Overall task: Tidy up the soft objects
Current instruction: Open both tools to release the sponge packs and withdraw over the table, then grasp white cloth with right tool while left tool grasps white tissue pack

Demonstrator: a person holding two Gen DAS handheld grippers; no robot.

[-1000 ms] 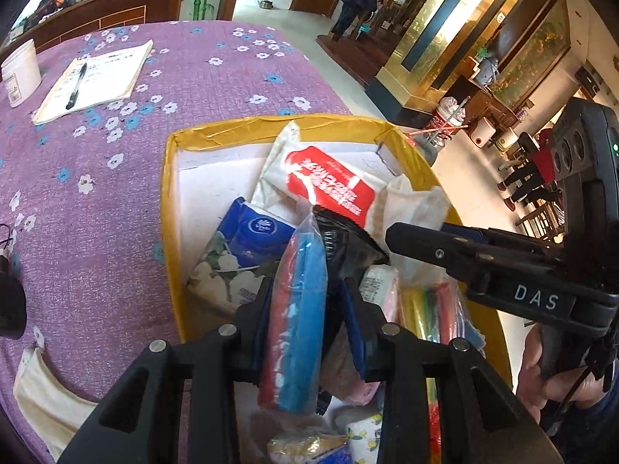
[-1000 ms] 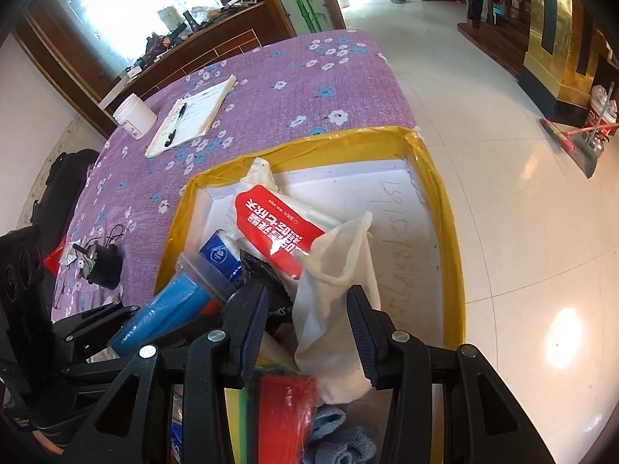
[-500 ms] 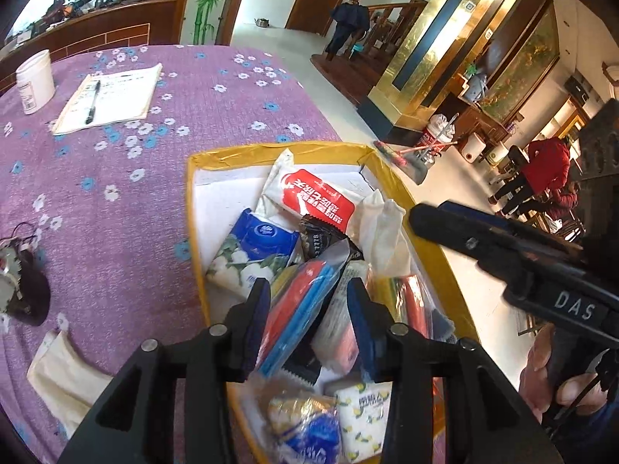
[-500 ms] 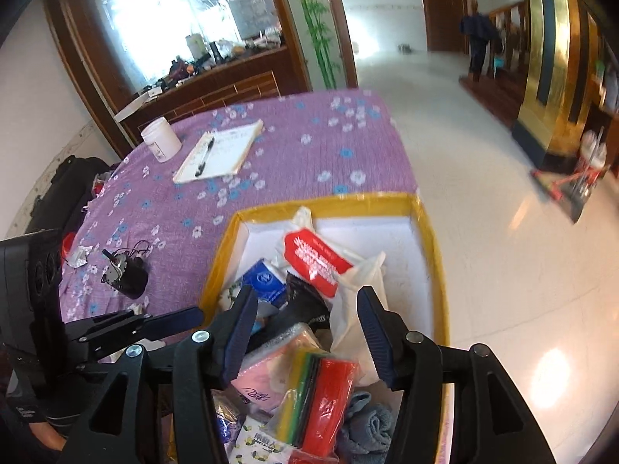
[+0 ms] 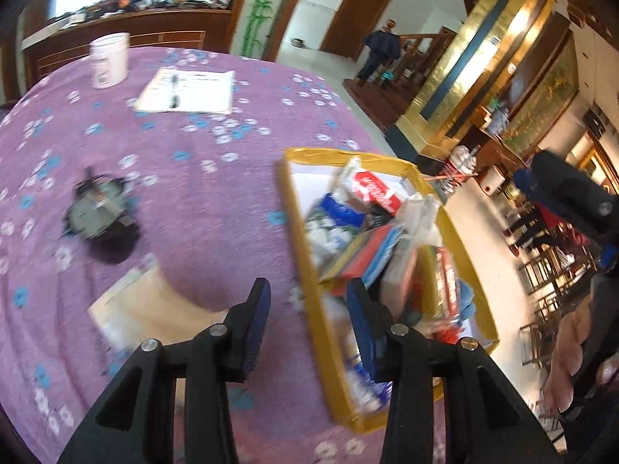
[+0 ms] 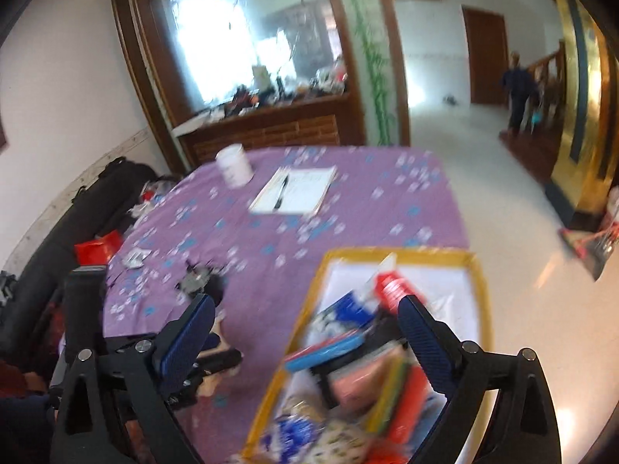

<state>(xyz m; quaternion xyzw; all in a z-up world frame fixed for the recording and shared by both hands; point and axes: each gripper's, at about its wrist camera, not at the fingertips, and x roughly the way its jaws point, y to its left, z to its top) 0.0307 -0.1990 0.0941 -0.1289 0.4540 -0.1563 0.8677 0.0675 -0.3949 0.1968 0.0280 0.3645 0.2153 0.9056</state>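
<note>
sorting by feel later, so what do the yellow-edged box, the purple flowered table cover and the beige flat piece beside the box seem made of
Yellow-edged box: likely cardboard, rim wrapped in glossy yellow tape, white matte inside. Purple flowered table cover: woven cloth, matte, slightly rumpled. Beige flat piece: probably soft fabric, limp and dull; motion blur leaves it open.

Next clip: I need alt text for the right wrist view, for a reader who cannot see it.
The right tool hangs wide open and empty above a yellow-rimmed box crammed with soft packets, at the edge of a purple floral tablecloth. A notepad with pen and a white cup sit farther back.
</note>
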